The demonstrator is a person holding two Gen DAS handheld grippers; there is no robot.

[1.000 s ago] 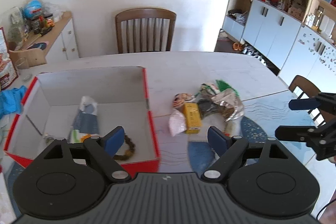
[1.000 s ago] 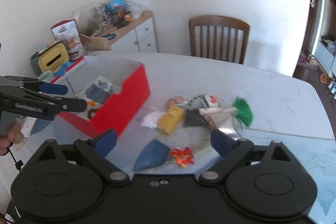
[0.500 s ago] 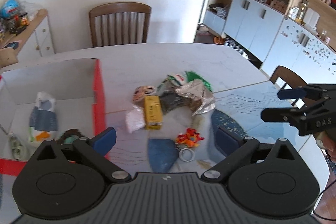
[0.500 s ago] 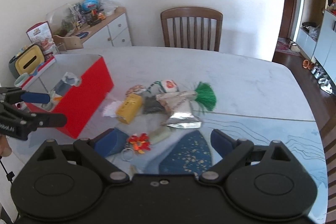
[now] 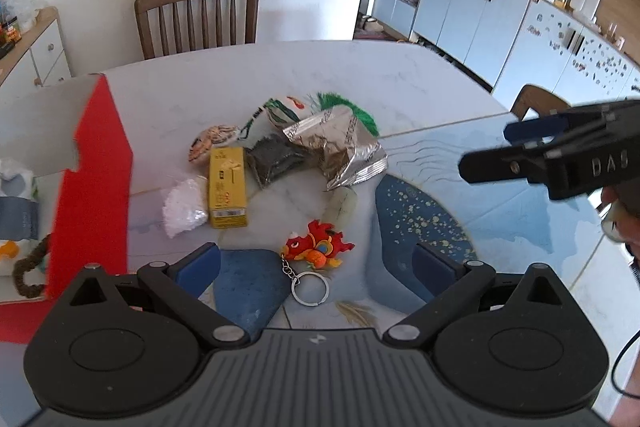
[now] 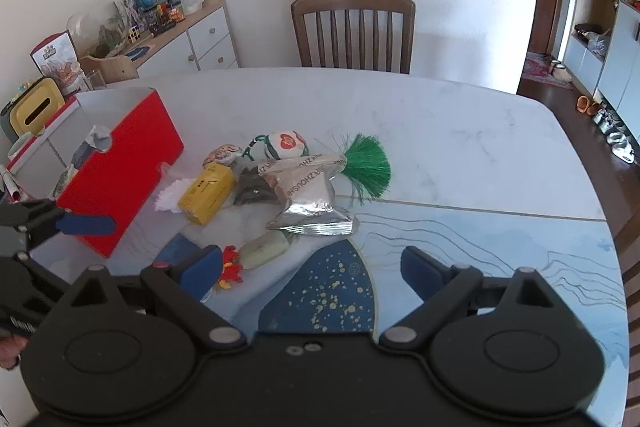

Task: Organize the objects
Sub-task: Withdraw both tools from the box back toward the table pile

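Table: marble-look top (image 6: 440,131) with a blue patterned part near the camera; a wooden chair (image 6: 354,27) stands at its far edge.
Box: red box (image 6: 120,171), open at the top, on the left side of the table; it holds a grey-and-white packet (image 5: 18,195) and a dark beaded loop (image 5: 24,275).
Pile: loose things lie right of the box, near it but apart.
Silver bag: crumpled foil bag (image 5: 340,151) at the middle of the pile, lying over a green tassel (image 6: 368,167).
Yellow carton: yellow carton (image 5: 227,193) lies flat, just beside a white packet (image 5: 182,207) and a dark pouch (image 5: 276,159).
Smaller pieces: a pale green bar (image 6: 264,249) in front of the bag; a red dragon keychain (image 5: 316,247) with its ring nearest the camera.
Left gripper: left gripper (image 5: 316,263) hangs over the keychain – its jaws have just been opening and now stand wide, with nothing pressed between the pads.
Right gripper: right gripper (image 6: 312,267) is spread wide over the blue part of the table, empty – the green bar and keychain lie just by its left finger (image 6: 200,267).
In the way: the box wall stands close to the left finger of the left gripper.
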